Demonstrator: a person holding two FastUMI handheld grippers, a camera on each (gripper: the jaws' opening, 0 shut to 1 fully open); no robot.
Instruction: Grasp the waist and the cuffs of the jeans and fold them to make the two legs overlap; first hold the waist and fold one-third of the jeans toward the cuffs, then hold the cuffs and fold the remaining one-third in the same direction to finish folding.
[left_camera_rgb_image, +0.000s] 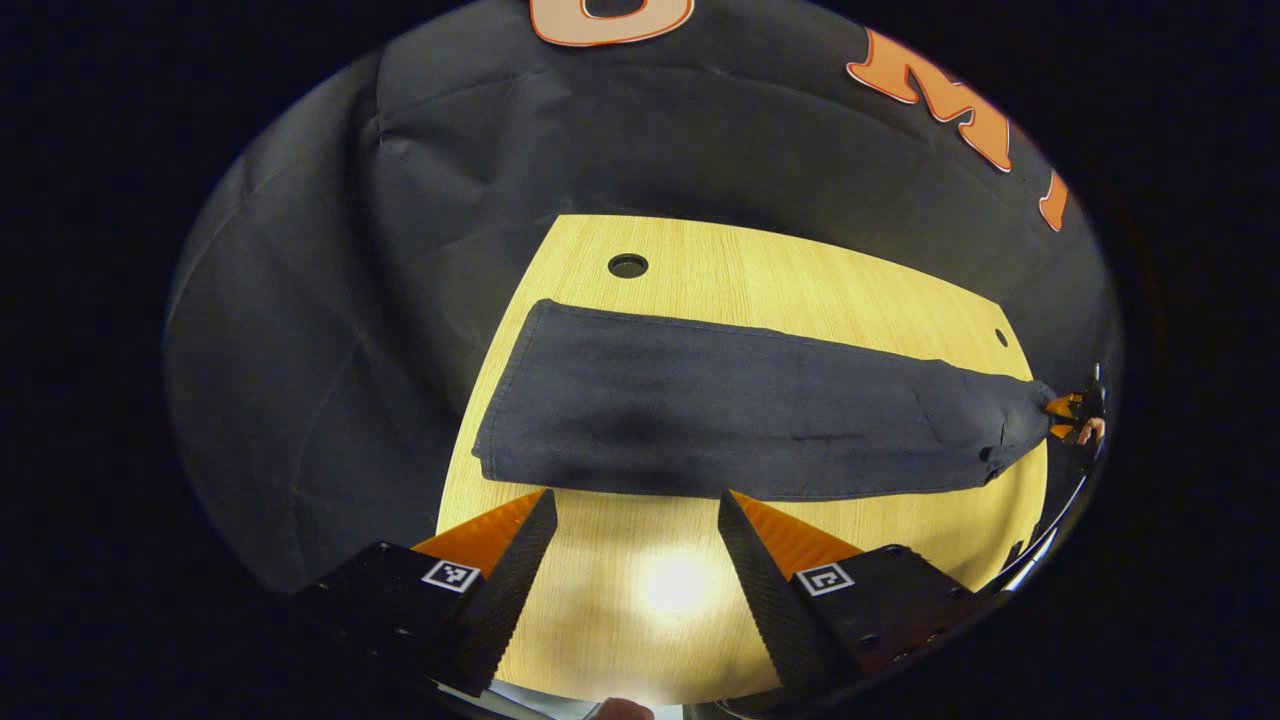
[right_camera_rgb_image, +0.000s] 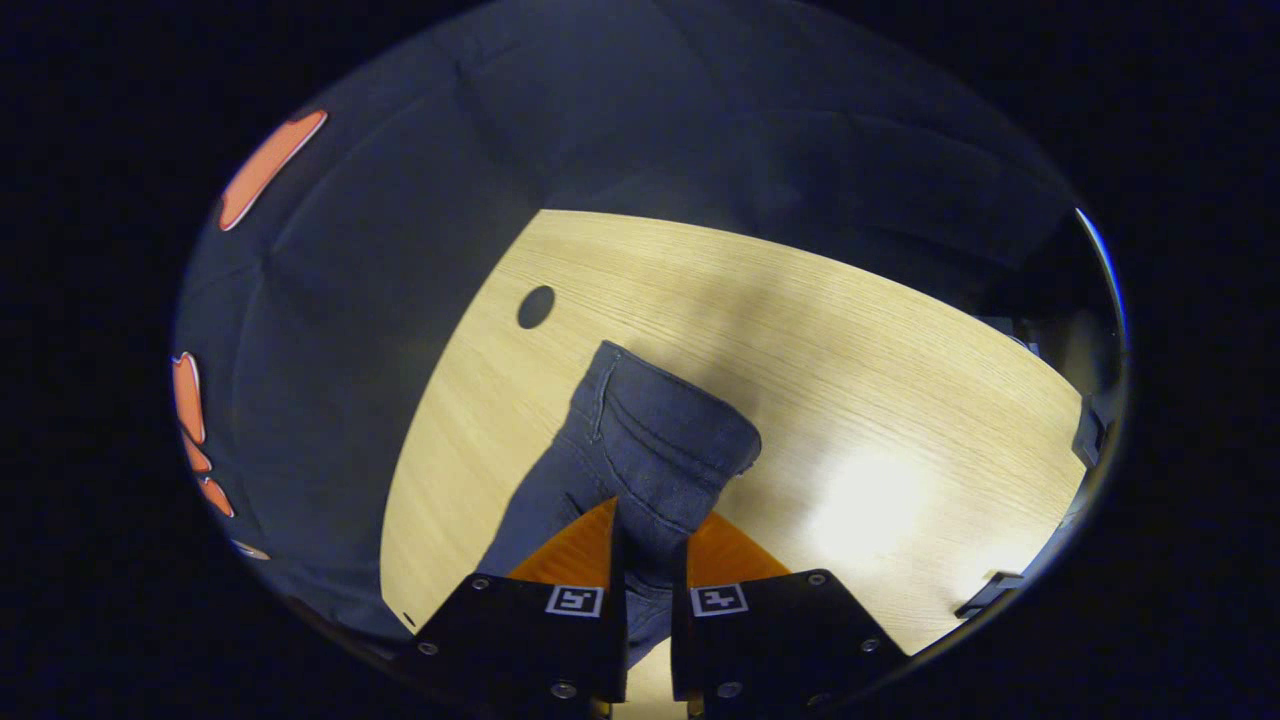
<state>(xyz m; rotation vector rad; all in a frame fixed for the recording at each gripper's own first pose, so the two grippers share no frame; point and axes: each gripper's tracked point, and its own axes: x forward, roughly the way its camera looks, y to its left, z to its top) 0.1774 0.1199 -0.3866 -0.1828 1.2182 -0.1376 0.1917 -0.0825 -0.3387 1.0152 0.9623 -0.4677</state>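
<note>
Left gripper (left_camera_rgb_image: 636, 520): fingers spread wide apart and grasping nothing, poised above the bare front strip of the pale wood-grain table (left_camera_rgb_image: 800, 275), just short of the near edge of the dark blue denim jeans (left_camera_rgb_image: 720, 410). Jeans: laid flat as one long band across the tabletop, cuff end by the round hole (left_camera_rgb_image: 627, 265), the opposite end bunched. Right gripper (right_camera_rgb_image: 650, 545): fingers clenched on that bunched end of the jeans, fabric gathered between them in the right gripper view.
</note>
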